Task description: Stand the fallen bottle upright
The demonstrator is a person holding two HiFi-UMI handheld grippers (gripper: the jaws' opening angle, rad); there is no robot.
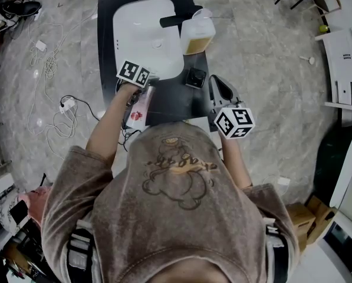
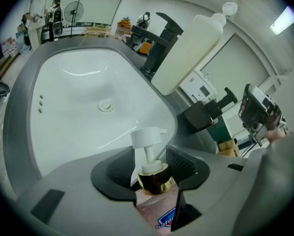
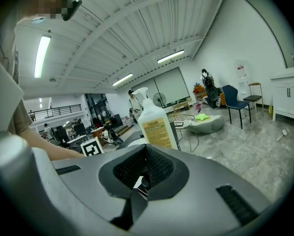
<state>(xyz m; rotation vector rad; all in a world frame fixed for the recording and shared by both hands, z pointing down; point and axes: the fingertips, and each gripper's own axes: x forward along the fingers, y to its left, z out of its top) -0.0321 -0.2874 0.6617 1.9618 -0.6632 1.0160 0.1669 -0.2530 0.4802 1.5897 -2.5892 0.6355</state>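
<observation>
A pink soap pump bottle [image 1: 138,109] with a gold collar and white pump head lies at the front left edge of the black table [image 1: 176,102], its pump end toward the basin. My left gripper [image 1: 141,95] comes down on it from the near side. In the left gripper view the bottle [image 2: 156,181] fills the gap and the left gripper [image 2: 150,170] is shut on its shoulder, with the pump head sticking out past the tips. My right gripper [image 1: 214,83] hovers over the table's front right, away from the bottle. In its own view the right gripper [image 3: 144,173] is shut and holds nothing.
A white basin [image 1: 146,34] with a black faucet [image 1: 176,20] fills the table's far half. A large bottle of yellowish liquid [image 1: 197,34] stands to the right of the basin, and a small black box [image 1: 195,76] sits in front of it. Cables [image 1: 63,108] lie on the floor at left.
</observation>
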